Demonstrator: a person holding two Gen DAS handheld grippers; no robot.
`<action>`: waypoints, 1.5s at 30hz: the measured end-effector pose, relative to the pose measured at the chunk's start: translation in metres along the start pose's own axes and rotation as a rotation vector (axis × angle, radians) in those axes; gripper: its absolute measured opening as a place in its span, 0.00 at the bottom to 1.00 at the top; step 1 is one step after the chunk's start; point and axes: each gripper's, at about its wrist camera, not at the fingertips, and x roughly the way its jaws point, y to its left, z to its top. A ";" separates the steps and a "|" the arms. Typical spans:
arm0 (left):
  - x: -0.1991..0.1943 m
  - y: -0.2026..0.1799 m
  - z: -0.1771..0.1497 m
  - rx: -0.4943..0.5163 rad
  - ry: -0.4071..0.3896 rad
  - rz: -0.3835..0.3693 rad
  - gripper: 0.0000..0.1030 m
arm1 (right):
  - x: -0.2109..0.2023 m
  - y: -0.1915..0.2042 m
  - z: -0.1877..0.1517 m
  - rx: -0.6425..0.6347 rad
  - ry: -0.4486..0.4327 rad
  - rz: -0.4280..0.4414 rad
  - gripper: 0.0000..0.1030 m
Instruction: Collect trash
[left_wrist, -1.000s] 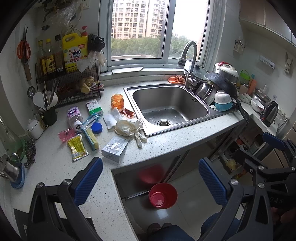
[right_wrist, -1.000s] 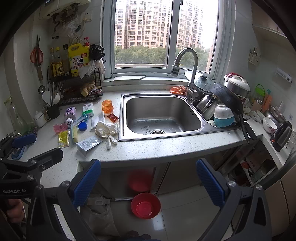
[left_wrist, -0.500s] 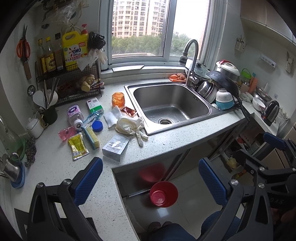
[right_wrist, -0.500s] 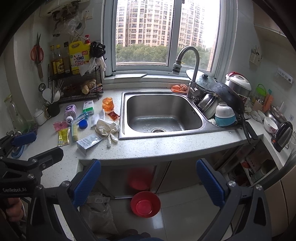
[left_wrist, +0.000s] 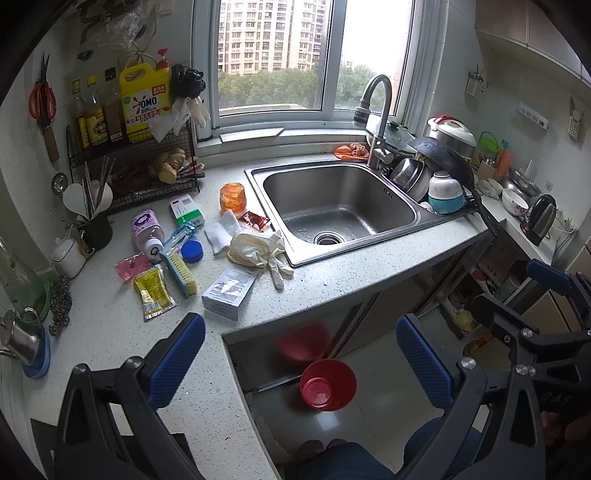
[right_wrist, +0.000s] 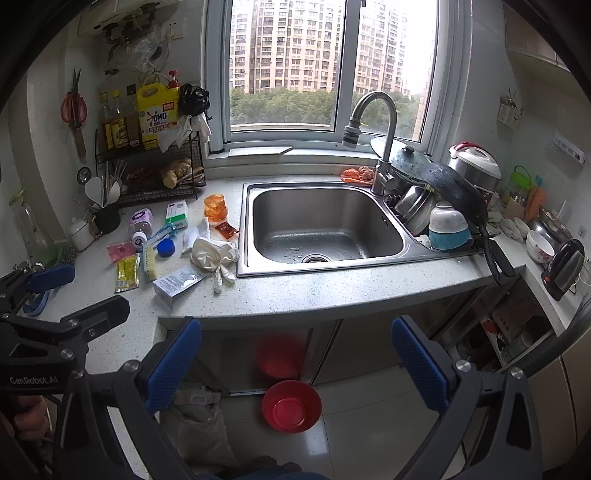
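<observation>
Litter lies on the speckled counter left of the sink: a grey carton (left_wrist: 229, 288) (right_wrist: 177, 282), crumpled white gloves (left_wrist: 258, 252) (right_wrist: 216, 254), a yellow sachet (left_wrist: 152, 291) (right_wrist: 127, 272), a pink wrapper (left_wrist: 131, 265), a red sachet (left_wrist: 254, 220) (right_wrist: 226, 231), an orange plastic cup (left_wrist: 232, 196) (right_wrist: 215, 207) and a blue cap (left_wrist: 192, 251). My left gripper (left_wrist: 301, 360) hangs open above the counter's front corner, well short of the litter. My right gripper (right_wrist: 295, 363) is open too, held off the counter over the floor. Neither holds anything.
A steel sink (right_wrist: 321, 225) fills the counter's middle, with stacked dishes (right_wrist: 443, 218) to its right. A wire rack (left_wrist: 136, 162) of bottles stands at the back left. A red basin (right_wrist: 291, 405) and a crumpled bag (right_wrist: 201, 424) sit on the floor below.
Both grippers have drifted slightly towards the counter, so the scene sits a little closer. Nothing on the counter has moved and both grippers stay open.
</observation>
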 end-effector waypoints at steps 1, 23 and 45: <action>0.000 0.000 0.000 0.001 0.001 -0.001 1.00 | 0.000 0.000 0.000 0.000 0.001 -0.001 1.00; 0.001 -0.003 0.001 0.007 0.003 -0.002 1.00 | -0.002 0.000 -0.001 0.006 0.001 -0.003 1.00; 0.019 0.042 0.030 -0.088 0.012 0.064 1.00 | 0.036 0.015 0.032 -0.068 -0.003 0.104 1.00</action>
